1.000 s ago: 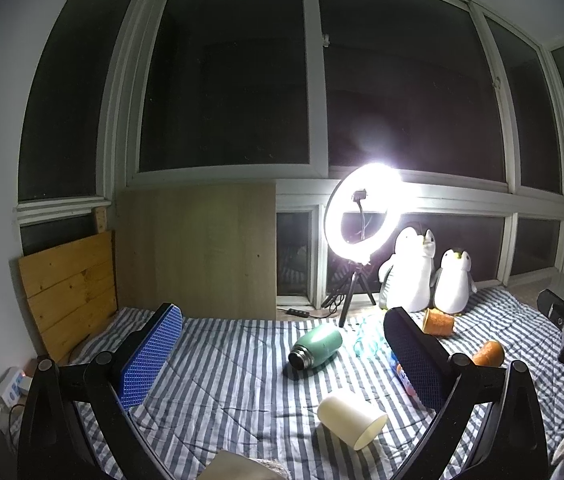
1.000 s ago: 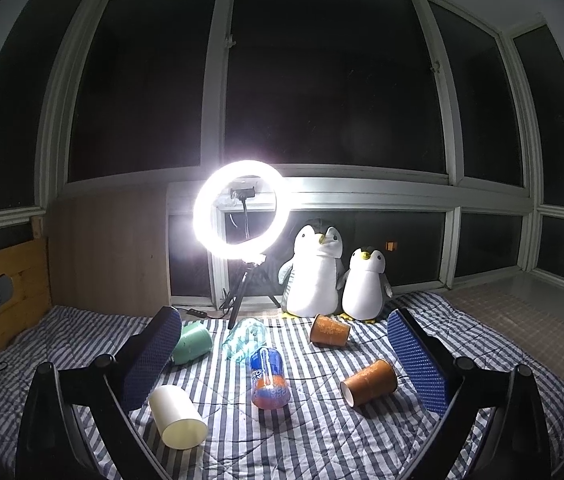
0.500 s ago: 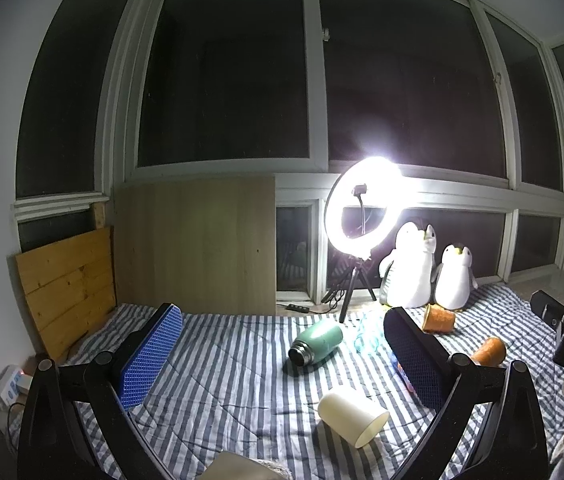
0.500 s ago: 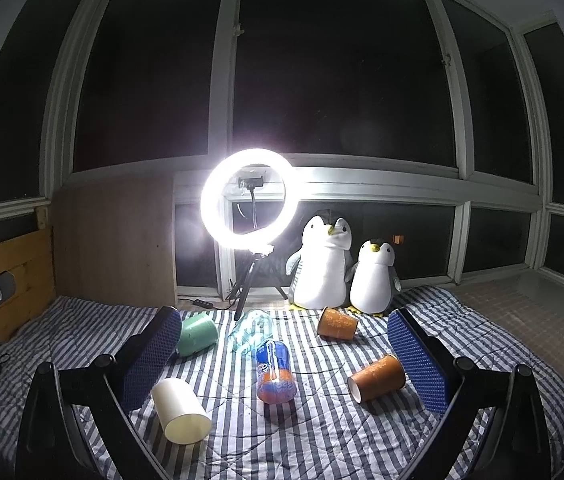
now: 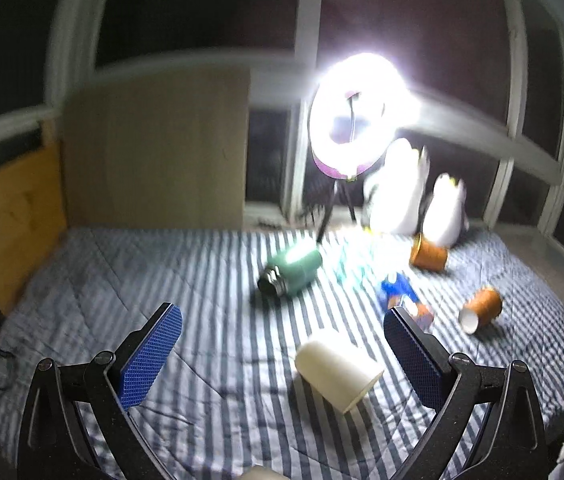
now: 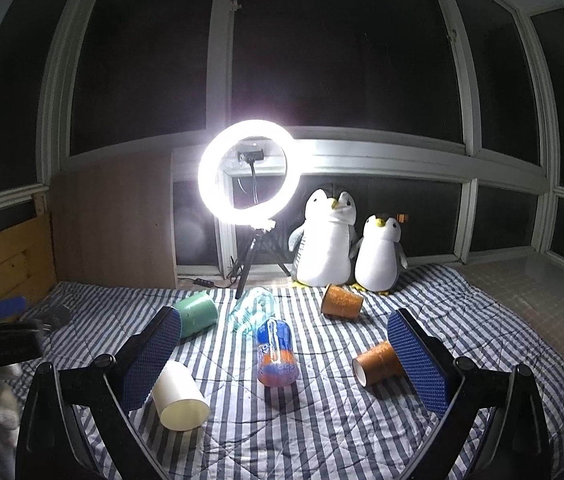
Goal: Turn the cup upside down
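A cream cup [image 5: 336,372] lies on its side on the striped bedspread [image 5: 162,280], its mouth facing front right. It also shows in the right wrist view [image 6: 178,392]. Two orange paper cups lie on their sides: one near the penguins [image 6: 340,301], one nearer the front [image 6: 378,362]. My left gripper [image 5: 282,356] is open and empty, above and just behind the cream cup, which sits between its blue pads. My right gripper [image 6: 284,358] is open and empty above the bed's middle.
A green flask [image 5: 290,272], a clear bottle [image 6: 252,308] and a blue-orange soda bottle [image 6: 276,354] lie on the bed. A lit ring light on a tripod [image 6: 250,176] and two plush penguins [image 6: 328,240] stand at the back. Wooden boards [image 5: 10,220] line the left.
My left gripper has tilted down and swung right with motion blur, so the cream cup now sits between its pads. The right gripper has lowered slightly. No object has moved.
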Tool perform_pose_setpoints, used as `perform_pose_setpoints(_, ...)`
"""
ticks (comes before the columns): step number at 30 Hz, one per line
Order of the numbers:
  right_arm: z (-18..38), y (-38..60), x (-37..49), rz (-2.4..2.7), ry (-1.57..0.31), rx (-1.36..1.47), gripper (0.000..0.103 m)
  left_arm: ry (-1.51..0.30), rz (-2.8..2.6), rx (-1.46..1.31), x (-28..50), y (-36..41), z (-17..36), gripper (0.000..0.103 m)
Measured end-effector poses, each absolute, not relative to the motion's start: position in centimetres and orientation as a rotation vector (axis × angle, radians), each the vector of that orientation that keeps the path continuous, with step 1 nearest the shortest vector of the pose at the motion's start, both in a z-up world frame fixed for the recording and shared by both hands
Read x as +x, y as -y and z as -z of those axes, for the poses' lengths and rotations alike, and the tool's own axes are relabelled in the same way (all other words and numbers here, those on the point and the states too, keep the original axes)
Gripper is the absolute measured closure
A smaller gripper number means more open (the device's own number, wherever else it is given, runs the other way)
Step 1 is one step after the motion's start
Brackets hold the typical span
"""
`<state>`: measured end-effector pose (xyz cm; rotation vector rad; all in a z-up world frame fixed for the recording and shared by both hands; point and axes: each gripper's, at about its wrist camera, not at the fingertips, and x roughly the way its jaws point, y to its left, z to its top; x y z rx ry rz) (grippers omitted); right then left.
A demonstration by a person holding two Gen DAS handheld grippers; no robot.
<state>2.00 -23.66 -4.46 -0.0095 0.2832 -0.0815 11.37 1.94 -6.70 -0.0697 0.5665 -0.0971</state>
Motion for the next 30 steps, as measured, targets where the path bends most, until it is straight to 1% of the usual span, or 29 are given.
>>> perform_pose_setpoints(8, 6.0, 25.3, 3.4, 0.113, -0.345, 0.017, 0.001, -0.849, 0.192, -0.125, 22.1, -2.2, 13.3, 0.002)
perform_pose_setpoints(9, 6.3, 25.5, 3.6, 0.118, -0.353, 0.017, 0.001, -0.901, 0.209, -0.134, 23.8, -2.0, 14.5, 0.004)
perform_pose_setpoints(11, 6.8, 25.9, 3.9, 0.127, -0.369, 0.02, 0.001, -0.957, 0.193, -0.139, 26.1, -1.9, 16.2, 0.013)
perform_pose_setpoints(16, 8.2, 26.9, 5.2, 0.143, -0.414, 0.039, 0.001, -1.07, 0.206, -0.149, 30.8, -1.4, 20.3, 0.02)
perform_pose_setpoints(17, 8.4, 27.1, 5.3, 0.146, -0.422, 0.042, 0.001, -1.092, 0.204, -0.156, 31.4, -1.6, 20.9, 0.024)
perform_pose_setpoints(21, 8.8, 27.5, 5.6, 0.164, -0.432, 0.042, 0.001, -1.151, 0.23, -0.173, 32.6, -1.8, 23.0, 0.029)
perform_pose_setpoints(23, 8.9, 27.8, 5.9, 0.173, -0.435, 0.052, 0.001, -1.169, 0.252, -0.178, 32.7, -1.7, 23.6, 0.035)
perform_pose_setpoints(25, 9.0, 28.0, 6.3, 0.173, -0.443, 0.065, 0.001, -1.179, 0.264, -0.187, 32.5, -1.8, 24.1, 0.038)
perform_pose_setpoints(30, 9.4, 27.1, 7.1, 0.16, -0.46, 0.046, 0.001, -1.181, 0.275, -0.244, 31.1, -3.0, 24.2, 0.038)
